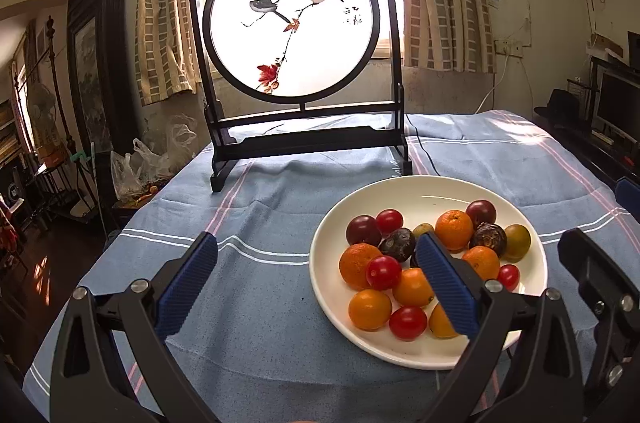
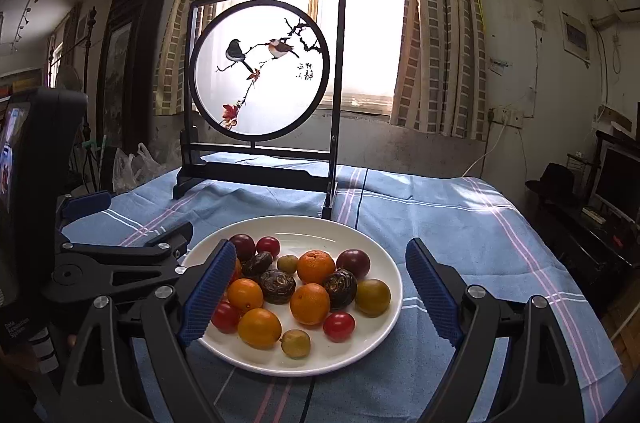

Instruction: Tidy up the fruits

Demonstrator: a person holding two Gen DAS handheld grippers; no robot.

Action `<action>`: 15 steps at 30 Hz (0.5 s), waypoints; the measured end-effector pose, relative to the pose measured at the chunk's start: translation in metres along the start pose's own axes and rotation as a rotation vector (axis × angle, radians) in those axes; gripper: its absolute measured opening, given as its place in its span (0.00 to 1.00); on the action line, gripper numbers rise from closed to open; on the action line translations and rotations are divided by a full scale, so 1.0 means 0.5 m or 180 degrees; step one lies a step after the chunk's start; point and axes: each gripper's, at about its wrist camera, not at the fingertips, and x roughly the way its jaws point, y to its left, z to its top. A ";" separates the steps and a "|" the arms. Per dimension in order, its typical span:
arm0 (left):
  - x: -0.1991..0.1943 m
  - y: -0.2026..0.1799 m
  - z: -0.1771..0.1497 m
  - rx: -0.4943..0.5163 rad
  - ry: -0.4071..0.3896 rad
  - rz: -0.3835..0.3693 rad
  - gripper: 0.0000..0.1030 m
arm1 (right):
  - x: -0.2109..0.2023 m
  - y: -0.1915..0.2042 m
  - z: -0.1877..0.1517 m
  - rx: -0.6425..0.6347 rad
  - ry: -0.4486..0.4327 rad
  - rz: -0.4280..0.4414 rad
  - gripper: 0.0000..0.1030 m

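A white plate (image 1: 420, 193) (image 2: 320, 228) on the blue cloth holds several fruits: oranges (image 1: 453, 229) (image 2: 310, 304), red cherry tomatoes (image 1: 383, 272) (image 2: 339, 326), dark plums (image 1: 362, 230) (image 2: 353, 262), brown wrinkled fruits (image 2: 277, 286) and small green ones (image 2: 373, 297). My left gripper (image 1: 318, 243) is open and empty, just left of the plate, its right finger (image 1: 444, 275) over the plate's near side. My right gripper (image 2: 322, 249) is open and empty, its fingers on either side of the plate, above the fruit. The left gripper's body (image 2: 120, 259) shows beside it.
A black-framed round bird painting (image 1: 294, 15) (image 2: 260, 67) stands on the table behind the plate, with a cable (image 1: 420, 143) beside its foot. The striped blue cloth (image 1: 260, 207) covers the table. Plastic bags (image 1: 140, 163) lie off the left edge, a monitor (image 2: 616, 179) off the right.
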 end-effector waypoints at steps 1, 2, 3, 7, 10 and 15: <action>-0.001 -0.002 -0.001 0.0014 -0.0008 -0.0006 0.94 | 0.003 -0.002 -0.001 0.0020 0.0018 0.0005 0.85; -0.002 -0.004 -0.001 0.0029 -0.0012 -0.0014 0.94 | 0.005 -0.005 -0.002 0.0045 0.0031 0.0010 0.85; -0.002 -0.005 -0.002 0.0042 -0.0016 -0.0022 0.94 | 0.007 -0.007 -0.002 0.0069 0.0044 0.0012 0.85; -0.004 -0.009 -0.004 0.0062 -0.0029 -0.0036 0.94 | 0.009 -0.012 -0.003 0.0099 0.0061 -0.0004 0.85; -0.004 -0.011 -0.005 0.0074 -0.0021 -0.0034 0.95 | 0.009 -0.013 -0.003 0.0100 0.0061 0.0000 0.85; -0.002 -0.008 -0.005 0.0024 0.0005 -0.0078 0.95 | 0.014 -0.013 -0.005 0.0093 0.0075 0.0009 0.86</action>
